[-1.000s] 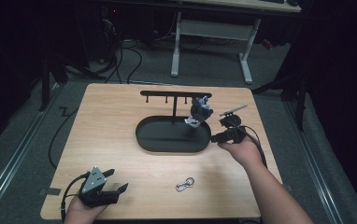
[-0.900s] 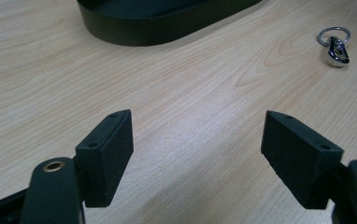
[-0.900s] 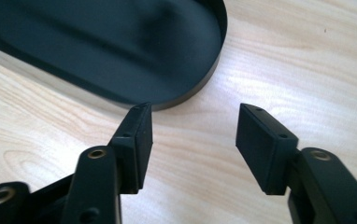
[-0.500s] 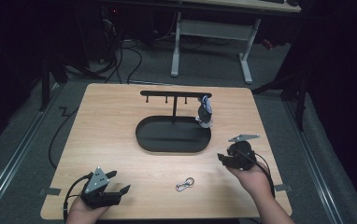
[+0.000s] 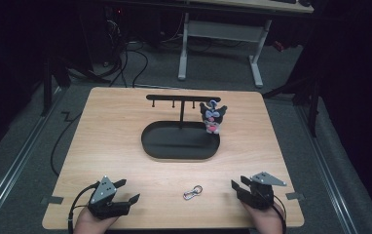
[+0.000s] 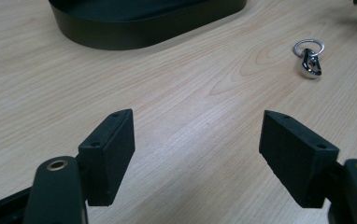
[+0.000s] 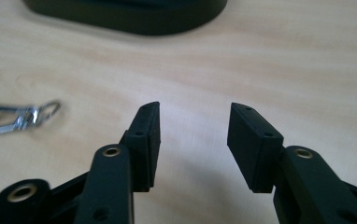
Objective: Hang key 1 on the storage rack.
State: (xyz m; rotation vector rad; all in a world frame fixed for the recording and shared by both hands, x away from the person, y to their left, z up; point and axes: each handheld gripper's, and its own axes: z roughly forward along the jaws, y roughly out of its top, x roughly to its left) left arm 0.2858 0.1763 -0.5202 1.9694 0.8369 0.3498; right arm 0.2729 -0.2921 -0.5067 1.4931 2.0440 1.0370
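Between the two empty grippers, left [image 5: 125, 192] wide open, right [image 5: 237, 186] half-open after closing, lies the clasp [image 5: 193, 192]; flat metal could skid from the fingers.

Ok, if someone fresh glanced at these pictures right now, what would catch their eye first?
Probably the small plush figure hanging at the right end of the black rack, over the oval base at mid-table. Next, the shiny metal clasp lying alone on the wood near the front edge, between the left gripper and the right gripper, each with fingers apart and nothing between them.
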